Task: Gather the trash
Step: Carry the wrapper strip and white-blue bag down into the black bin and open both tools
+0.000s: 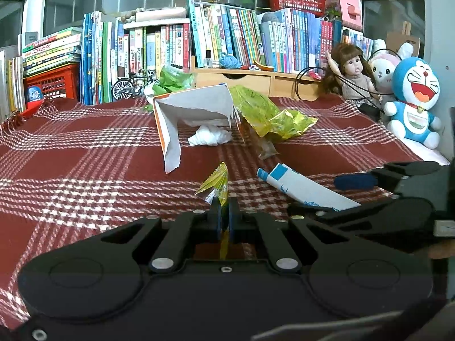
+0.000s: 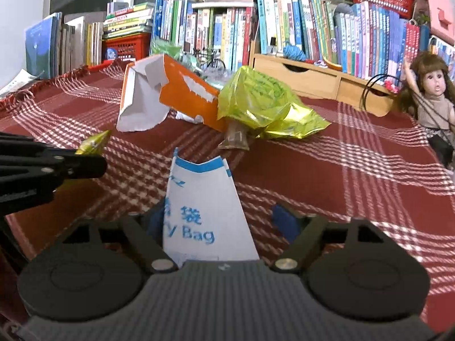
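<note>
My left gripper [image 1: 223, 209] is shut on a small yellow-green foil wrapper [image 1: 217, 180], held just above the red plaid cloth [image 1: 85, 170]. In the right wrist view the same wrapper [image 2: 95, 142] sticks out of the left gripper [image 2: 93, 166] at the left edge. My right gripper [image 2: 220, 218] is open, with a white bag with blue print [image 2: 204, 199] lying between its fingers, close to the left pad. That bag [image 1: 298, 187] lies right of the wrapper, with the right gripper [image 1: 318, 196] around it.
Beyond lie a torn orange-and-white carton [image 1: 193, 108], a crumpled white tissue [image 1: 209, 137], a large yellow-green foil bag [image 1: 267, 113] and a small clear wrapper [image 2: 234, 139]. Books [image 1: 227, 34] and a wooden organizer [image 1: 256, 81] line the back. A doll [image 1: 352, 76] and plush toys [image 1: 412, 99] sit at right.
</note>
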A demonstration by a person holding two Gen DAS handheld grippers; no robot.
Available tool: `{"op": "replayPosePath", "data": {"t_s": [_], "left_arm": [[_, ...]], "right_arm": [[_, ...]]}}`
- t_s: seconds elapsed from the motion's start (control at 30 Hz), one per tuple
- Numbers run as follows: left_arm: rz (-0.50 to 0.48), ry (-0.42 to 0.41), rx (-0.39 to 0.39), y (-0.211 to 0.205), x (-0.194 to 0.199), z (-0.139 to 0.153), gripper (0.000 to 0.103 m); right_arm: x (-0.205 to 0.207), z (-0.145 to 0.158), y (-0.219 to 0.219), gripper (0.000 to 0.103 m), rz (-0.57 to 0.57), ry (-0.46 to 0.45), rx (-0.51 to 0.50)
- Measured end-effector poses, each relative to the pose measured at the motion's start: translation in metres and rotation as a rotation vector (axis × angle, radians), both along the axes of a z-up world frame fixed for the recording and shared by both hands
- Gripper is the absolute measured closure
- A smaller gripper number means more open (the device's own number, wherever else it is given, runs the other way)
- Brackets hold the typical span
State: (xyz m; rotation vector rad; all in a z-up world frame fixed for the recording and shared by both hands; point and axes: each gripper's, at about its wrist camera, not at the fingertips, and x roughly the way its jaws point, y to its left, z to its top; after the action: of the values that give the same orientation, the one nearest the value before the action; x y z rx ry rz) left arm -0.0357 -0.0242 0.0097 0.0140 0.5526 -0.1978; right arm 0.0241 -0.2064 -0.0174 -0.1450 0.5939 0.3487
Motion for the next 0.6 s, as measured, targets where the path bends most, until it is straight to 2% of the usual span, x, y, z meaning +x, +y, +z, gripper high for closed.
{"op": "replayPosePath", "data": {"t_s": [0.07,0.23,0.3,0.4,0.6], "left_arm": [[0.001,-0.002,0.0,0.0,0.0,0.0,0.098],[0.01,-0.006,-0.004,0.002,-0.001,0.002,0.098],[0.011,-0.009,-0.003,0.002,-0.002,0.002,0.098],[0.01,-0.016,0.006,0.001,-0.006,0.004,0.098],[0.013,-0.017,-0.001,0.001,-0.016,0.009,0.098]], "right_arm": [[0.005,0.0,-0.001,0.02,-0.003,0.016,0.022],[-0.002,0.005,-0.002,0.059,-0.007,0.008,0.031],[-0.007,0.009,-0.004,0.067,-0.029,-0.012,0.043],[-0.014,0.015,-0.008,0.072,-0.059,-0.037,0.074],[-0.033,0.024,-0.01,0.074,-0.056,-0.052,0.122]]}}
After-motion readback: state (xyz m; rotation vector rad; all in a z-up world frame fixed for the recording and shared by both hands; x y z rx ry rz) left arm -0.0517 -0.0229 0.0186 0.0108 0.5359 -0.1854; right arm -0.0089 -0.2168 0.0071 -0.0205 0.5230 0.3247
